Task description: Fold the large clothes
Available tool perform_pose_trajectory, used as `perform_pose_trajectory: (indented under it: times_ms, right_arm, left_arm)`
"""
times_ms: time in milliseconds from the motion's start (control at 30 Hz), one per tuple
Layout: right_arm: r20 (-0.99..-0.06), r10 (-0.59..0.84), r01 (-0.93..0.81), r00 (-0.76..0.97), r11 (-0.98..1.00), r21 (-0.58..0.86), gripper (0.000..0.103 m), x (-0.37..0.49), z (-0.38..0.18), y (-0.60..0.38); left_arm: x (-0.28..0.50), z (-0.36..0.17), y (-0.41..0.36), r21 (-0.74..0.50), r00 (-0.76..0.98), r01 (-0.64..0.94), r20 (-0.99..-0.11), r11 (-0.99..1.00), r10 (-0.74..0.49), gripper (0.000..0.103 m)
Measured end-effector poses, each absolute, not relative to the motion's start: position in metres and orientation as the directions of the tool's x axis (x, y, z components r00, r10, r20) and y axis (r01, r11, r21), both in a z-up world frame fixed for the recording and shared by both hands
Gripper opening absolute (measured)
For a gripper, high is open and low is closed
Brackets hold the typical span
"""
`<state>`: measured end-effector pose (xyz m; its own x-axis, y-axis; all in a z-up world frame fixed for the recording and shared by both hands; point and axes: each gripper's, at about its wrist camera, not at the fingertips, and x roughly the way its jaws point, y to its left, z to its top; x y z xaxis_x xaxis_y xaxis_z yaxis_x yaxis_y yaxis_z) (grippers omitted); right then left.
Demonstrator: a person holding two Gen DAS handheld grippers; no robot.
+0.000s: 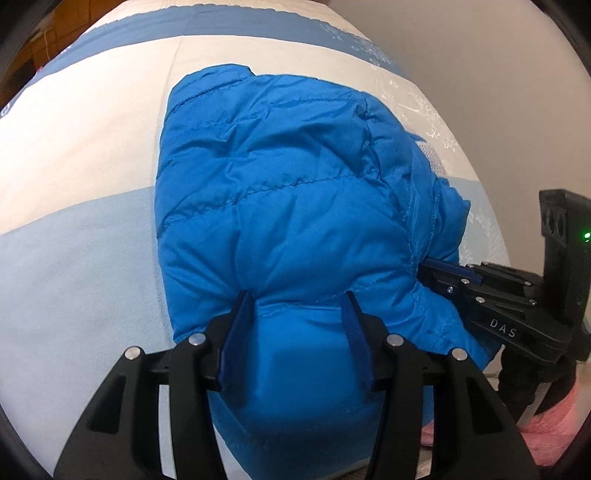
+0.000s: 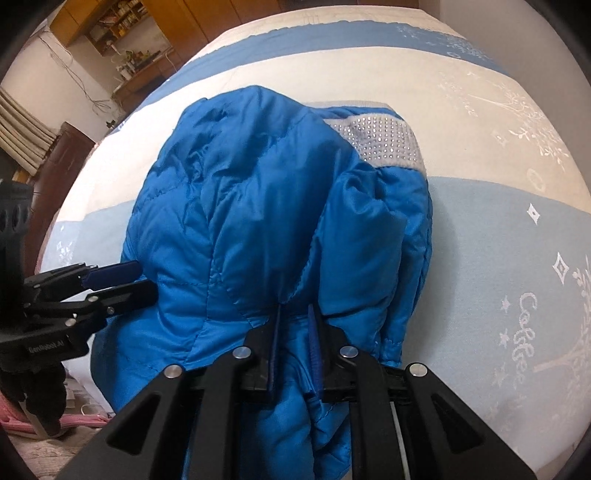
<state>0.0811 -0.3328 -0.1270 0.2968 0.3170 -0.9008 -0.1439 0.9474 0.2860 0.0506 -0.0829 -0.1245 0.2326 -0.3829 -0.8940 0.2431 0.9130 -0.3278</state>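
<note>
A bright blue quilted puffer jacket [image 1: 280, 206] lay bunched on a bed covered with a cream and pale-blue striped bedspread [image 1: 81, 155], its near edge hanging over the side of the bed toward both cameras. In the left wrist view, the left claw [image 1: 297, 314] had its two blue-padded fingers [image 1: 236, 321] spread apart with a fold of the jacket's hem swelling up between them; whether the pads were actually pinching the cloth could not be told. The right claw [image 1: 439, 275] came in from the right side of that view, its tips pressed into the jacket's edge. In the right wrist view, the right claw [image 2: 295, 325] had its fingers drawn close together, clamped on a narrow ridge of the blue fabric [image 2: 236, 221] at the jacket's near edge. A grey knitted band studded with small shiny dots [image 2: 384, 142] showed at the far right of the garment. The left claw [image 2: 122, 282] appeared at the left of that view, its tips just beside the jacket's side, touching or nearly touching it. A wooden shelf unit [image 2: 122, 22] stood in the room beyond the bed, and some pink fabric [image 2: 81, 421] lay low beside the bed.
</note>
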Motion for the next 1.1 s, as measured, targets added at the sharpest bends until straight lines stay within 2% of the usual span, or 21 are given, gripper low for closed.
perform_pose_trajectory:
  times_ms: [200, 267, 533, 667, 733, 933, 1100]
  right_arm:
    - [-0.886, 0.353, -0.117, 0.302, 0.936, 0.333, 0.015, 0.078, -0.119, -0.348]
    - [-0.880, 0.358, -0.111, 0.312, 0.934, 0.341, 0.018, 0.075, -0.112, -0.354]
    - [-0.851, 0.359, -0.126, 0.383, 0.933, 0.336, 0.058, 0.059, -0.075, -0.376]
    - [-0.828, 0.387, -0.110, 0.406, 0.920, 0.376, 0.068, 0.057, -0.066, -0.394]
    - [-0.822, 0.412, -0.091, 0.393, 0.907, 0.411, 0.077, 0.058, -0.070, -0.405]
    - [-0.809, 0.485, -0.057, 0.333, 0.866, 0.496, 0.080, 0.066, -0.096, -0.415]
    - [-0.764, 0.574, -0.045, 0.295, 0.807, 0.589, 0.084, 0.071, -0.118, -0.422]
  left_arm:
    - [0.046, -0.112, -0.080, -0.308, 0.251, 0.238, -0.897, 0.921, -0.365, 0.051]
    - [0.042, -0.109, -0.077, -0.300, 0.260, 0.236, -0.897, 0.924, -0.357, 0.060]
    - [0.037, -0.089, -0.055, -0.272, 0.317, 0.232, -0.887, 0.934, -0.337, 0.074]
    - [0.040, -0.085, -0.048, -0.272, 0.318, 0.234, -0.886, 0.934, -0.337, 0.076]
    - [0.042, -0.086, -0.045, -0.279, 0.311, 0.236, -0.886, 0.931, -0.344, 0.076]
    - [0.048, -0.094, -0.045, -0.300, 0.283, 0.239, -0.888, 0.924, -0.362, 0.076]
    - [0.053, -0.104, -0.045, -0.325, 0.253, 0.253, -0.887, 0.911, -0.386, 0.079]
